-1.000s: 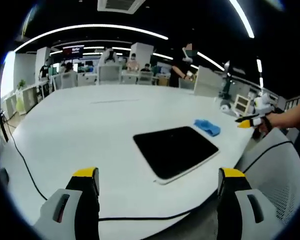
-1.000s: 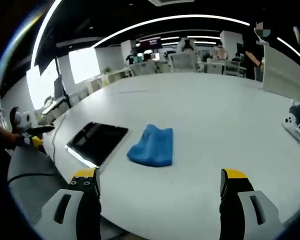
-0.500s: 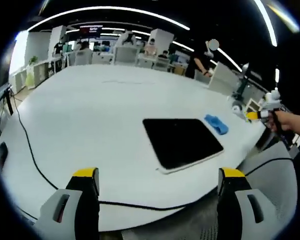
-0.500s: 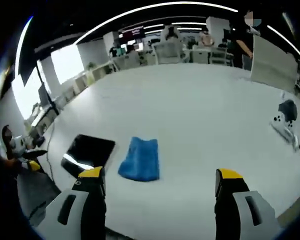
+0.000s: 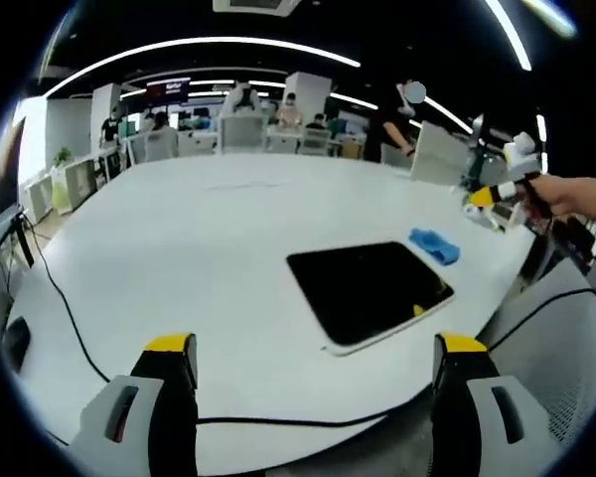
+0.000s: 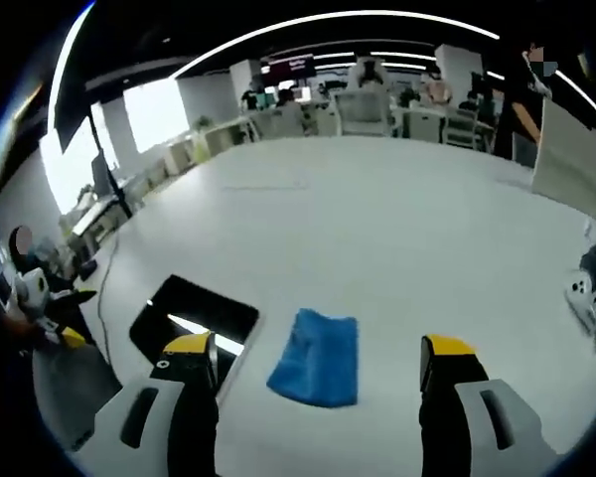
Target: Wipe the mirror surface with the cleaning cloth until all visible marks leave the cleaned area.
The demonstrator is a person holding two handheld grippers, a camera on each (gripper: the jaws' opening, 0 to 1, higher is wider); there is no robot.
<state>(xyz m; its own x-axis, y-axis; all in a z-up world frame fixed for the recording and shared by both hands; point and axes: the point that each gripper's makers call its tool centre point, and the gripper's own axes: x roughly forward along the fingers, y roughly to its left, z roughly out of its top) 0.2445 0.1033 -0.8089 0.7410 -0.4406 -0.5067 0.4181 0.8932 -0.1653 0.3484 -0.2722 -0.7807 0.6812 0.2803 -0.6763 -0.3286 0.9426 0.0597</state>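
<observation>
So the mirror (image 5: 370, 290) is lying flat near the edge of the big white worktop (image 5: 179, 248), dark glass with a pale frame, and the blue cleaning cloth (image 5: 434, 245) sits just beside its far corner, bunched up (can't tell from the left gripper view if it's actually touching the frame). In the right gripper view the cloth (image 6: 319, 357) is lying between the two jaws, a bit past them, with the mirror (image 6: 194, 320) off to its left and a bright streak of ceiling light reflected in the glass.

Left tongs (image 5: 318, 368) are spread wide with nothing in them, hovering at the near edge of the worktop, with a black cable (image 5: 74, 328) lying across the top in front of them. Right tongs (image 6: 318, 370) are also wide apart and holding nothing, up above the cloth. You can spot the right tongs (image 5: 489, 194) out past the worktop in the left gripper view too, held in a hand (image 5: 576, 195).
</observation>
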